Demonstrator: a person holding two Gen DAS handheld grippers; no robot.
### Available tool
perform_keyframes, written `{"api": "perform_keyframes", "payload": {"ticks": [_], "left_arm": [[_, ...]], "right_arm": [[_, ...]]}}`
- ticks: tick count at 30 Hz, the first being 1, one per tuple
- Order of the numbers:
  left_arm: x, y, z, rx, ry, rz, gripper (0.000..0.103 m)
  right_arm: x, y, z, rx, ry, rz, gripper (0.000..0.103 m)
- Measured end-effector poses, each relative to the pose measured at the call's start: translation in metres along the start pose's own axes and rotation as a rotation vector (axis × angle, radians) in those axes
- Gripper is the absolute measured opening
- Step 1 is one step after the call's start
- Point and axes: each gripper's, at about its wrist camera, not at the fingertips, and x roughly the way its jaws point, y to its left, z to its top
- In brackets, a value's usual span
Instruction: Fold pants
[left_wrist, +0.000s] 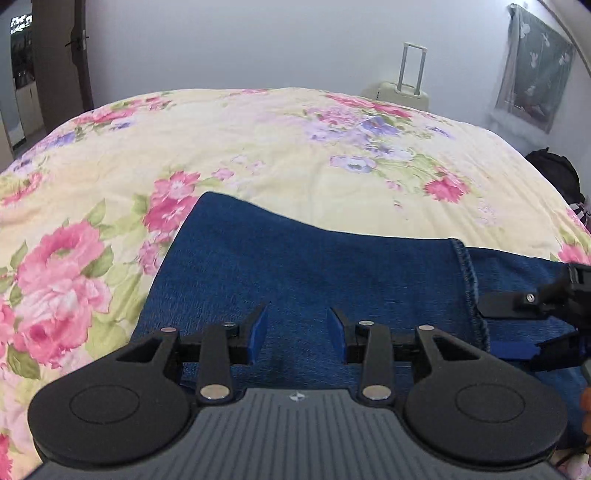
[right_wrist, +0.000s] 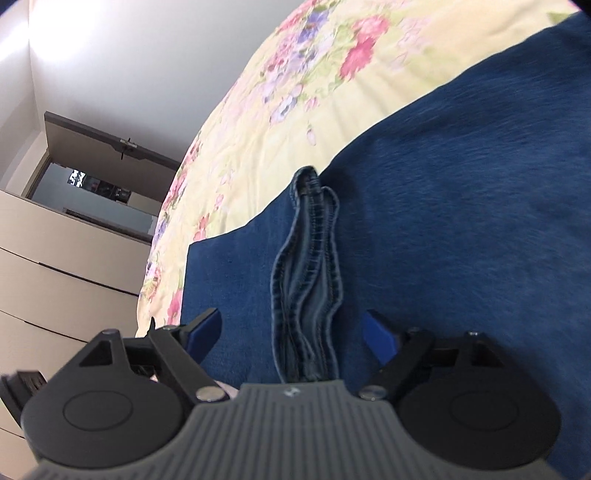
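Blue denim pants (left_wrist: 314, 266) lie flat on the floral bedspread (left_wrist: 258, 147), a stitched hem edge (left_wrist: 471, 284) running down at the right. My left gripper (left_wrist: 298, 334) is open just above the denim, nothing between its blue pads. My right gripper shows at the right edge of the left wrist view (left_wrist: 517, 328), over the hem. In the right wrist view the pants (right_wrist: 461, 206) fill the frame and the right gripper (right_wrist: 293, 332) is open, a bunched hem fold (right_wrist: 308, 288) standing between its spread fingers, touching neither.
A cream suitcase (left_wrist: 402, 92) stands behind the bed against the wall. A dark bag (left_wrist: 557, 173) lies at the bed's right side. A door (left_wrist: 62, 59) and a wardrobe (right_wrist: 55, 266) are at the left. The bedspread (right_wrist: 295, 92) stretches beyond the pants.
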Motion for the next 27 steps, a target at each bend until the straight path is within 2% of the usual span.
{"api": "perform_keyframes", "payload": {"ticks": [2,4,6,8,10,11,14,17,21,23,27], "left_arm": [[0.002,0.007,0.0,-0.007,-0.004,-0.011,0.045],[0.009,0.01,0.002,-0.014,-0.012,-0.03,0.045],[0.011,0.015,0.003,-0.039,-0.024,-0.046,0.045],[0.012,0.022,0.005,-0.074,-0.028,-0.071,0.045],[0.011,0.027,0.007,-0.095,-0.033,-0.084,0.045],[0.01,0.029,0.007,-0.1,-0.037,-0.086,0.045],[0.004,0.033,0.008,-0.114,-0.052,-0.089,0.045],[-0.004,0.036,0.008,-0.116,-0.061,-0.067,0.045],[-0.028,0.043,0.017,-0.142,-0.101,-0.04,0.045],[-0.042,0.046,0.023,-0.144,-0.122,-0.034,0.045],[-0.058,0.039,0.032,-0.084,-0.132,-0.017,0.044]], "right_arm": [[0.015,0.0,0.006,0.018,0.022,0.0,0.079],[0.026,-0.002,0.011,0.033,0.028,-0.004,0.074],[0.034,-0.004,0.014,0.056,0.024,-0.008,0.061],[0.036,-0.007,0.016,0.079,0.026,-0.014,0.037],[0.037,-0.013,0.016,0.119,0.039,0.011,0.027],[0.037,-0.014,0.015,0.132,0.042,0.029,0.017],[0.031,-0.009,0.016,0.111,0.034,0.04,0.006],[0.026,0.017,0.019,0.02,0.023,-0.01,0.002],[0.007,0.071,0.025,-0.132,-0.006,-0.076,0.002],[-0.013,0.095,0.029,-0.173,-0.023,-0.093,0.002],[-0.067,0.137,0.042,-0.246,-0.052,-0.125,0.002]]}}
